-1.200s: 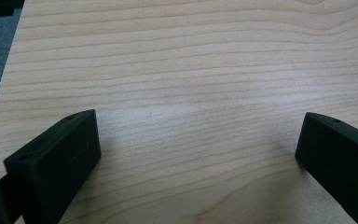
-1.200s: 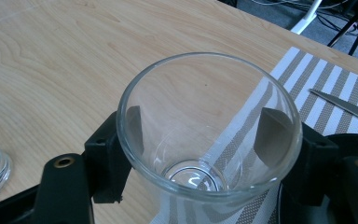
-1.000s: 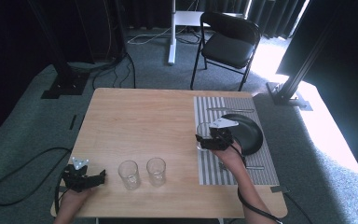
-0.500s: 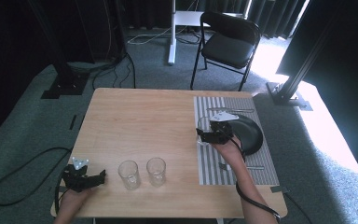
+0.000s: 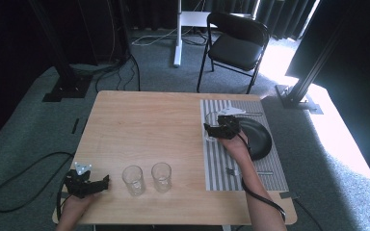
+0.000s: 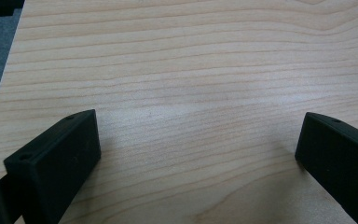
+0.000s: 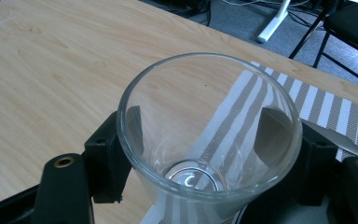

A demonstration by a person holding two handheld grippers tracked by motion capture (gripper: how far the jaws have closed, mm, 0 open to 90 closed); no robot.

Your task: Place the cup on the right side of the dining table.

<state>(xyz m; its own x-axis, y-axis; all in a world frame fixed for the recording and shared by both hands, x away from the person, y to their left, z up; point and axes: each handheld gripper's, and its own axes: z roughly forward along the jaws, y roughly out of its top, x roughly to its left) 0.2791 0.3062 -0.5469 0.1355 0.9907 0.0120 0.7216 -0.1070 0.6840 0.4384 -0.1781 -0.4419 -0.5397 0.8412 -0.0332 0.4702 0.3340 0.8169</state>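
Right tool [image 7: 200,140] is clamped on a clear drinking glass [image 7: 209,126], black blocky jaws pressing on both sides of it just under the rim. Glass is smooth, round and tapered w/ a thick base, and you can see the striped mat right through it. From the high view the right tool [image 5: 220,130] has the glass at the left edge of the grey/white striped placemat [image 5: 270,178], next to a dark round glossy plate [image 5: 260,139]. Some cutlery on the mat too, a fork [image 5: 248,171] near the front edge, too small to say more.

Left tool [image 5: 84,184] sits at the front left corner of the counter [image 5: 144,120], jaws spread wide w/ nothing but bare wood between them. In the left gripper view you get pale wood grain, matte, long streaks. Two more clear glasses [image 5: 133,180] [image 5: 161,176] stand side by side, close together, just right of the left tool.

Vs a sec ago: right tool and its glass have shifted a bit toward the far edge of the mat. Left tool, the two glasses and the plate haven't budged.
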